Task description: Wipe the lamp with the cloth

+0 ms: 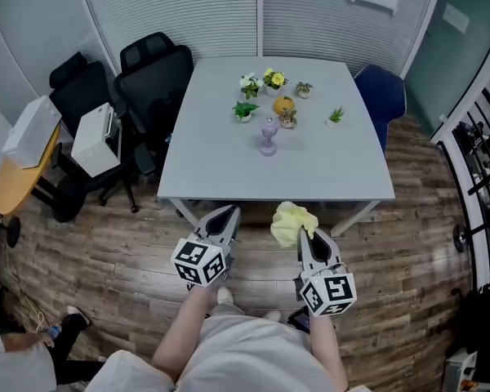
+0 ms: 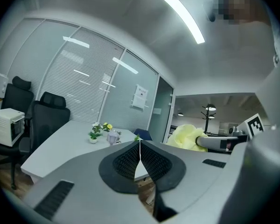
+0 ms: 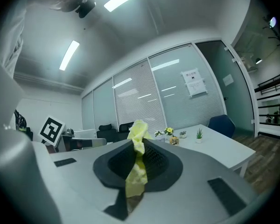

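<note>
A small pale purple lamp (image 1: 268, 135) stands upright near the middle of the grey table (image 1: 220, 166), and it also shows far off as the lamp (image 2: 113, 136) in the left gripper view. My right gripper (image 1: 302, 237) is shut on a yellow cloth (image 1: 292, 221), held in the air just short of the table's near edge. The cloth (image 3: 137, 160) is pinched between that gripper's jaws and hangs down. My left gripper (image 1: 227, 216) is shut with nothing between its jaws, level with the right one and to its left, also short of the table. The cloth (image 2: 187, 136) shows at its right.
Several small potted plants (image 1: 247, 109) and an orange ornament (image 1: 283, 106) cluster around the lamp. Black office chairs (image 1: 151, 80) stand at the table's left, a blue chair (image 1: 381, 96) at its right. A white box (image 1: 96, 140) sits on a chair at left. Blinds line the far glass wall.
</note>
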`<state>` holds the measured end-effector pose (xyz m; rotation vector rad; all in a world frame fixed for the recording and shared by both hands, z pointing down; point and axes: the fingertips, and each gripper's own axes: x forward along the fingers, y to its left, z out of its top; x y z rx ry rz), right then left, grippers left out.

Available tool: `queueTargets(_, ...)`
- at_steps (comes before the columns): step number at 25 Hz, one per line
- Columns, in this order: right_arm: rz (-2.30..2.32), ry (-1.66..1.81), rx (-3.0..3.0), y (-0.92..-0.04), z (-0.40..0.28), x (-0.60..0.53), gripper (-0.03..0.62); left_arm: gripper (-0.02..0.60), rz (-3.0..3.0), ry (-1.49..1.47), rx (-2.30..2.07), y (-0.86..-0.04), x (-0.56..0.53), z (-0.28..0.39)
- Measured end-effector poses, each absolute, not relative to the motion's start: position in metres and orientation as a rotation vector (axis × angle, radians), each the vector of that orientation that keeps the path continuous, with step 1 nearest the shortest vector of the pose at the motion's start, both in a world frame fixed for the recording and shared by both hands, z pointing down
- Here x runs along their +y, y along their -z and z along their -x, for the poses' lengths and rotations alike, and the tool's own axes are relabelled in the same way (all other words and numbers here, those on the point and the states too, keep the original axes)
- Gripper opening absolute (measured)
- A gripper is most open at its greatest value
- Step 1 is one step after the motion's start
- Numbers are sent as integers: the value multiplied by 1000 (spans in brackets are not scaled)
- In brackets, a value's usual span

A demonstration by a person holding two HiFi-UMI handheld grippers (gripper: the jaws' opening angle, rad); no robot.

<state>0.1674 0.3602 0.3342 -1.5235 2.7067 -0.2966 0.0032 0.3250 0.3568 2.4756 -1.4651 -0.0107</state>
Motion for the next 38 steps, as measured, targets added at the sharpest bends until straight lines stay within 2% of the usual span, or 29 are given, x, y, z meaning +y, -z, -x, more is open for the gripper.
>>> queueTargets(2,1512,303,2698,-333,-173,362,38,15,-2463,24,-1466,-359,326,-6)
queueTargets(3,1506,309,2695,-333,-175,363,38,76,-2458,26,-1464,-360,326,-7)
queueTargets(4,1500,316,2692,-333,-178,364,38,163,-2453,26,-1462,-362,326,-10)
queueTargets(5,1496,321,2688,-333,-181,366,38,197,-2449,25,-1462,-363,327,-12)
queueTargets(11,1461,354,2661,-335,-199,375,38,271,-2448,-2,-1500,-369,338,-21)
queueTargets(22,1443,416,2665,-347,-193,350,38,287,-2414,-48,-1445,-398,310,-1)
queueTargets(38,1612,451,2657,-360,-136,153,38,287,-2478,-133,-1249,-433,90,52)
